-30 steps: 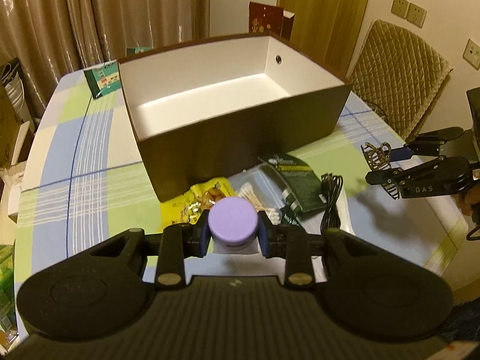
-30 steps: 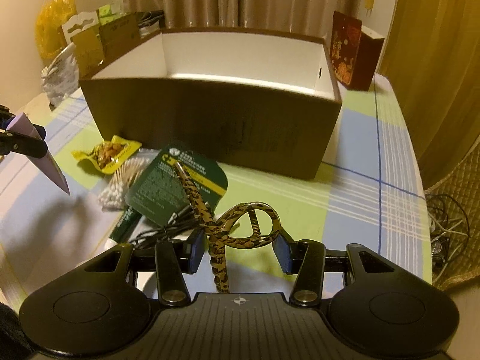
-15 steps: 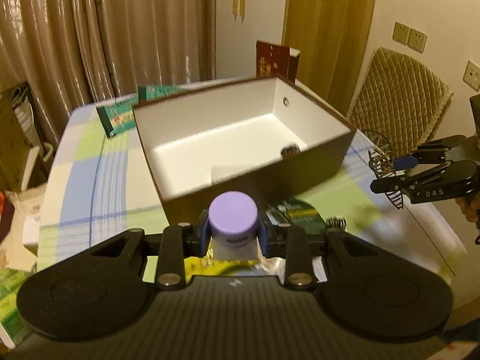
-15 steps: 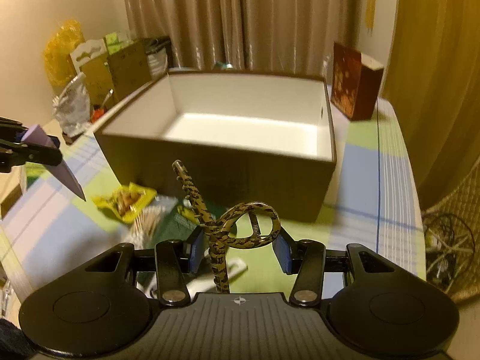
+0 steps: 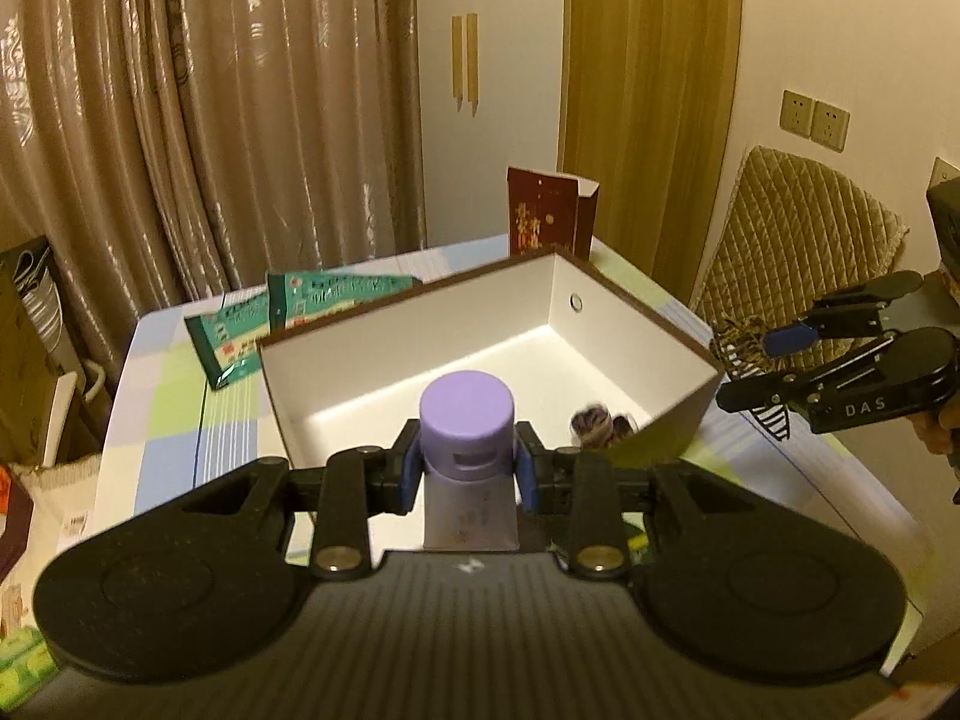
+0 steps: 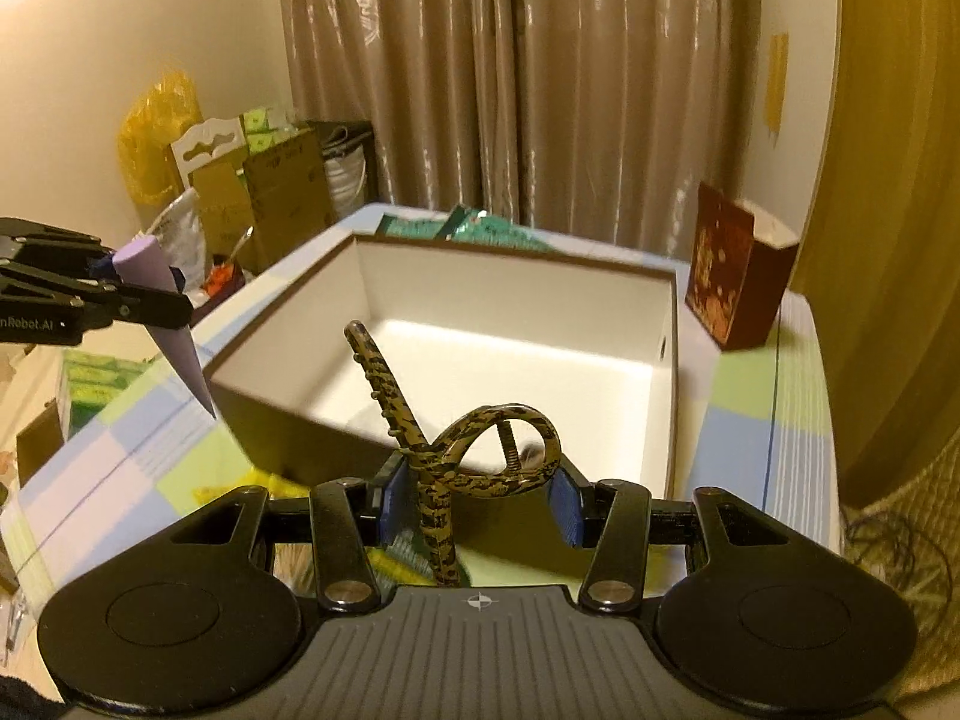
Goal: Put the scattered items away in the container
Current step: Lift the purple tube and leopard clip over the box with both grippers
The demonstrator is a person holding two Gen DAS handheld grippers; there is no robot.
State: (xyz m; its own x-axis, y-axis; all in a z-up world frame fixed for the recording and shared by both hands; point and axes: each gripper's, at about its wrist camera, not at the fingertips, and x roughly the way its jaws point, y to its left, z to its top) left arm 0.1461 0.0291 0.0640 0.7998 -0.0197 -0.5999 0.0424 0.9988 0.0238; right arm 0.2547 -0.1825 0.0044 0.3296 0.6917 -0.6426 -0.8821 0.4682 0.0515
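My left gripper (image 5: 467,474) is shut on a tube with a purple cap (image 5: 467,414), held up before the near wall of the brown box (image 5: 420,354) with its white inside. A small dark patterned item (image 5: 591,423) lies in the box's near right corner. My right gripper (image 6: 480,495) is shut on a leopard-patterned hair claw (image 6: 480,456), raised in front of the same box (image 6: 671,360). The left gripper with the purple tube (image 6: 162,294) shows at the left of the right wrist view. The right gripper and claw (image 5: 780,354) show at the right of the left wrist view.
A red-brown gift carton (image 5: 549,219) stands behind the box, and green packets (image 5: 288,306) lie at its back left. Yellow and green scattered packets (image 6: 384,558) peek out under my right gripper. A checked cloth (image 6: 774,420) covers the table. A quilted chair (image 5: 798,234) is on the right.
Both grippers have risen with their loads and drawn toward the box, so its inside now fills the view. The scattered packets, swabs and cable have dropped out of sight below the fingers.
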